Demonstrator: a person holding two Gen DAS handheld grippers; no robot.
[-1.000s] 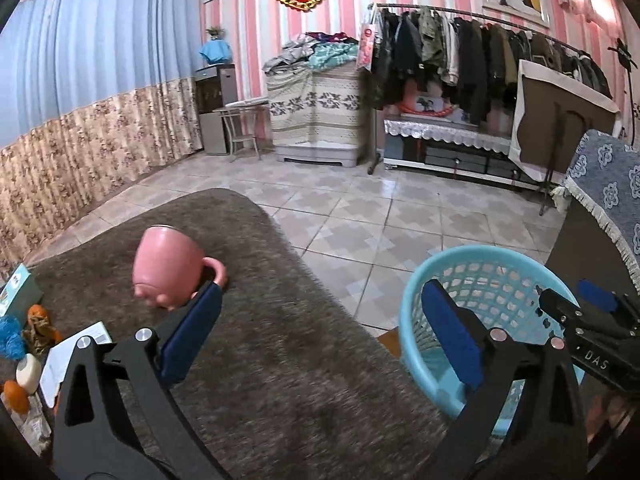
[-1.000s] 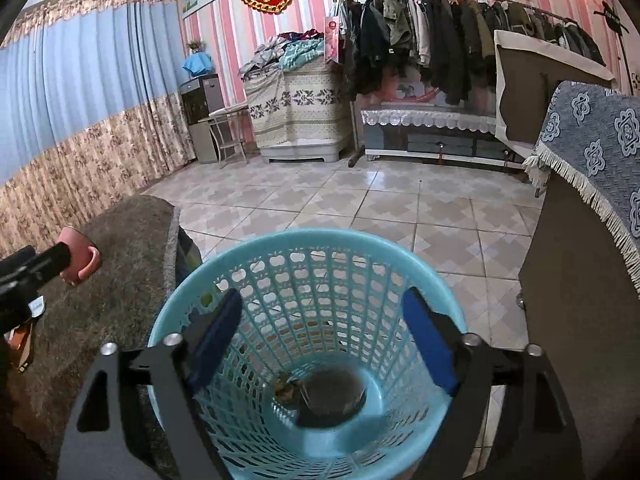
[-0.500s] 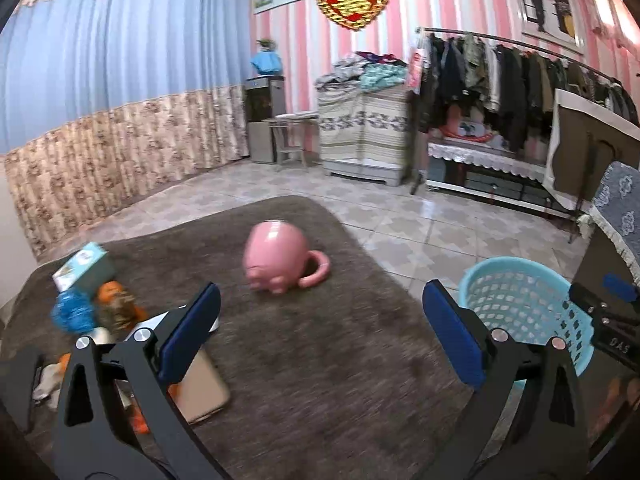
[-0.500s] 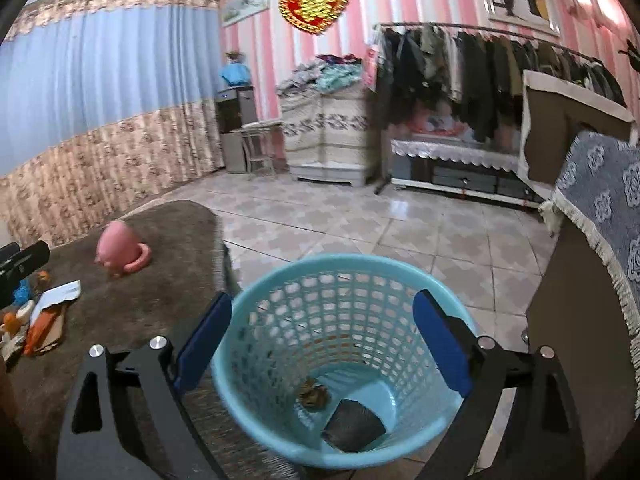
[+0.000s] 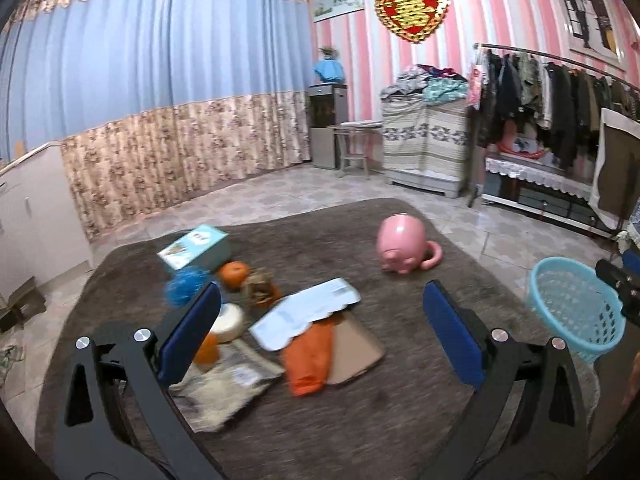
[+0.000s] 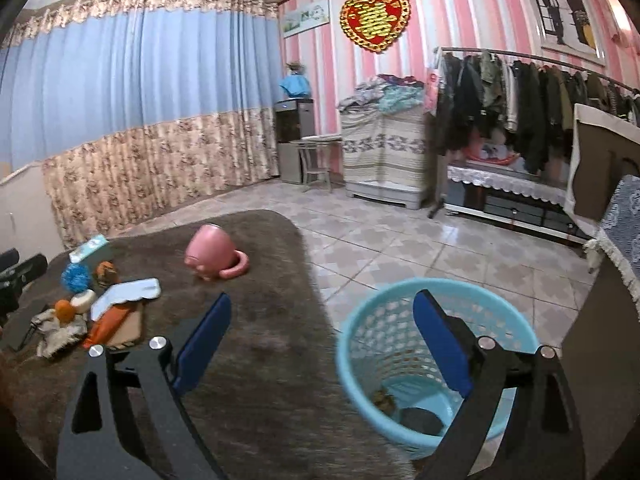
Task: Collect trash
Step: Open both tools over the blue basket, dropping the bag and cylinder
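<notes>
A brown-covered table holds a pile of trash: an orange wrapper, white paper, brown cardboard, crumpled wrapping, a blue ball and orange peels. The pile also shows in the right wrist view. My left gripper is open and empty above the pile. My right gripper is open and empty beside the blue basket, which holds dark scraps. The basket shows in the left wrist view.
A pink mug lies upside down on the table, right of the pile. A teal box stands behind the pile. Tiled floor, a clothes rack and a dark cabinet surround the table.
Both grippers have pulled back and swung left, away from the basket. The trash pile has come into view under my left gripper. Both stay open.
</notes>
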